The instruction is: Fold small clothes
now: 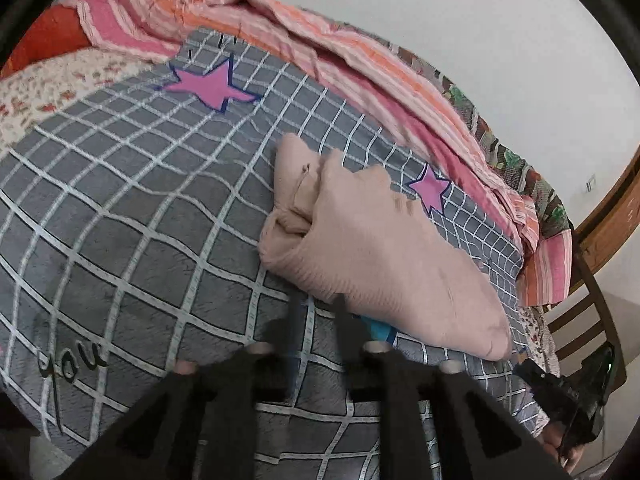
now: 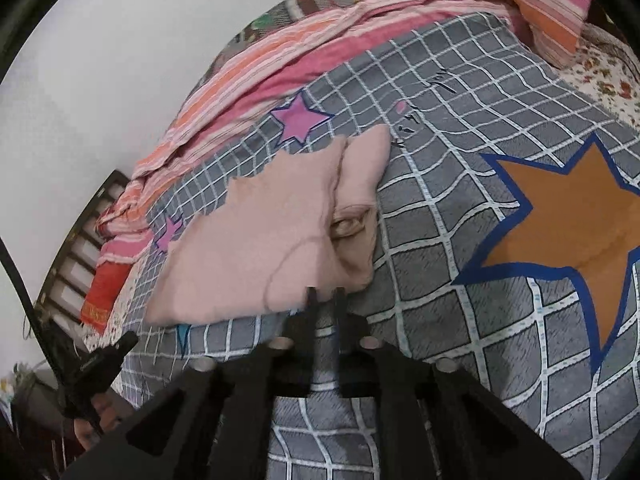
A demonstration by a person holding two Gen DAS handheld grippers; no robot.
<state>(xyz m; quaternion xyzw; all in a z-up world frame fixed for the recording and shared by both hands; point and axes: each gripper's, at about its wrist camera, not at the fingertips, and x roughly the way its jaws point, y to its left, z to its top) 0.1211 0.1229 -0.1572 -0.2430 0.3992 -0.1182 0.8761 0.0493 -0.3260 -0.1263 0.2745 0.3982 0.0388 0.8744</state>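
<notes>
A small pale pink knitted garment (image 1: 372,248) lies folded on the grey checked bedspread (image 1: 132,208); it also shows in the right wrist view (image 2: 272,240). My left gripper (image 1: 318,304) hovers just short of its near edge, fingers a little apart and empty. My right gripper (image 2: 325,298) is just before the garment's near right corner, fingers narrowly apart, holding nothing. Each gripper shows at the edge of the other's view: the right one (image 1: 568,396), the left one (image 2: 96,368).
A pink and orange striped blanket (image 1: 320,40) is bunched along the far side by the white wall. A large orange star (image 2: 576,216) is printed on the bedspread (image 2: 460,340). A wooden bed frame (image 1: 608,220) stands at the bed's end.
</notes>
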